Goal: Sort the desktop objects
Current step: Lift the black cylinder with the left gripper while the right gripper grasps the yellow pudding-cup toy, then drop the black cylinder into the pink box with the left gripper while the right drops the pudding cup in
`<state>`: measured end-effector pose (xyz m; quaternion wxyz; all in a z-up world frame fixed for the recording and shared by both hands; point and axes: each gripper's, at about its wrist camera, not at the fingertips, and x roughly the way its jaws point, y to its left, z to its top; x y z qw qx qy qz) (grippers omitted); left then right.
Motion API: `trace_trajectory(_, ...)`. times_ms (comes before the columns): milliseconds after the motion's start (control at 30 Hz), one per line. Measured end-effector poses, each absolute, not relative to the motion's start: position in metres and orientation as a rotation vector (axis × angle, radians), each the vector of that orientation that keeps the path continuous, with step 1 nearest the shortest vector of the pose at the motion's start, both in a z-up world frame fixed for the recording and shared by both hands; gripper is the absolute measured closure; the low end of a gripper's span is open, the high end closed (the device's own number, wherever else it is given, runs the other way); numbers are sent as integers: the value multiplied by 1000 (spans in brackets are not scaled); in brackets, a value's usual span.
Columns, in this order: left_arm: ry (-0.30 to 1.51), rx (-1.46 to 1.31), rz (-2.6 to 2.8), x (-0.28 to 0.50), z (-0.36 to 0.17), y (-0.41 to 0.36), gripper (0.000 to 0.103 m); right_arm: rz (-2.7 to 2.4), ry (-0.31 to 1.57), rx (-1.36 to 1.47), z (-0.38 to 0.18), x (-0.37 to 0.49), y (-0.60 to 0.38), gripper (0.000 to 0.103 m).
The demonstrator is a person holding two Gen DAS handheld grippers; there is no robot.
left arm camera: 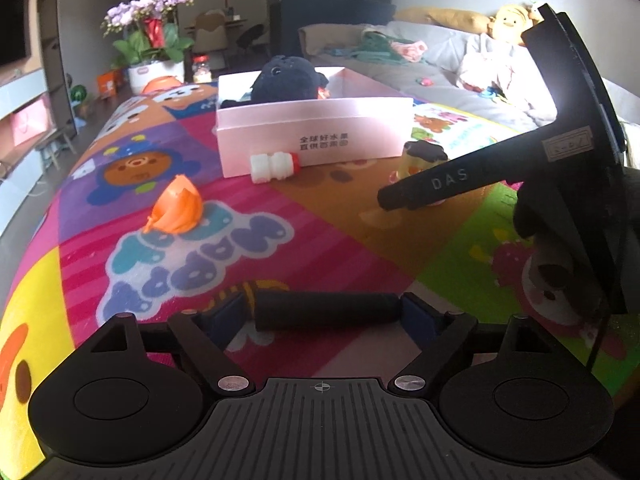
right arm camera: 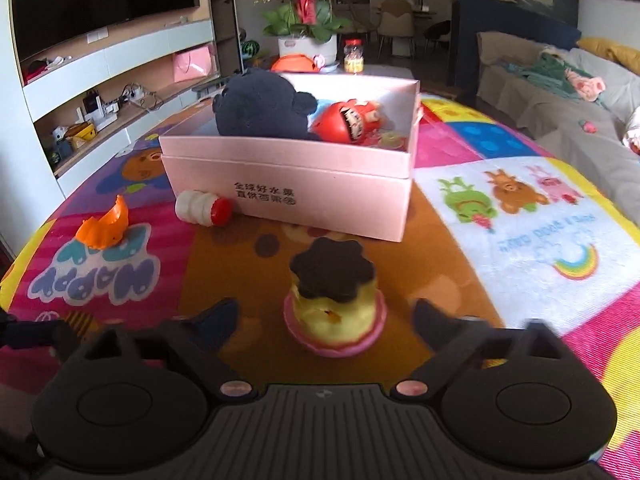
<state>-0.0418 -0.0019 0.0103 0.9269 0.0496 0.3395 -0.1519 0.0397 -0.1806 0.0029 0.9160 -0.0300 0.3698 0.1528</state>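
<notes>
My left gripper (left arm camera: 322, 316) is open low over the play mat. A black cylinder (left arm camera: 328, 310) lies lengthwise between its blue pads (left arm camera: 224, 320), with a sliver of mat showing at the left end. My right gripper (right arm camera: 328, 320) stands open around a yellow pudding toy (right arm camera: 334, 304) with a dark brown top and pink base, and there is a gap on each side. In the left wrist view its black finger (left arm camera: 432, 188) reaches beside that toy (left arm camera: 424, 156). A pink box (right arm camera: 288, 196) holds a dark plush (right arm camera: 260, 108) and a red doll (right arm camera: 348, 120).
A white bottle with a red cap (right arm camera: 204, 208) lies against the box front. An orange shell piece (right arm camera: 104, 224) sits on the mat to the left. Behind the box are a flower pot (right arm camera: 308, 46) and a jar (right arm camera: 354, 56). A sofa (right arm camera: 560, 96) runs along the right.
</notes>
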Motion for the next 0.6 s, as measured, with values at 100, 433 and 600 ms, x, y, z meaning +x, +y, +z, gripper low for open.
trace_trajectory(100, 696, 112, -312, -42, 10, -4, 14, 303, 745, -102, 5, 37, -177, 48)
trace_trajectory(433, 689, 171, -325, -58, 16, -12, 22, 393, 788, -118, 36, -9, -202, 47)
trace_trajectory(600, 588, 228, -335, -58, 47, -21, 22, 408, 678, -95, 80, -34, -221, 47)
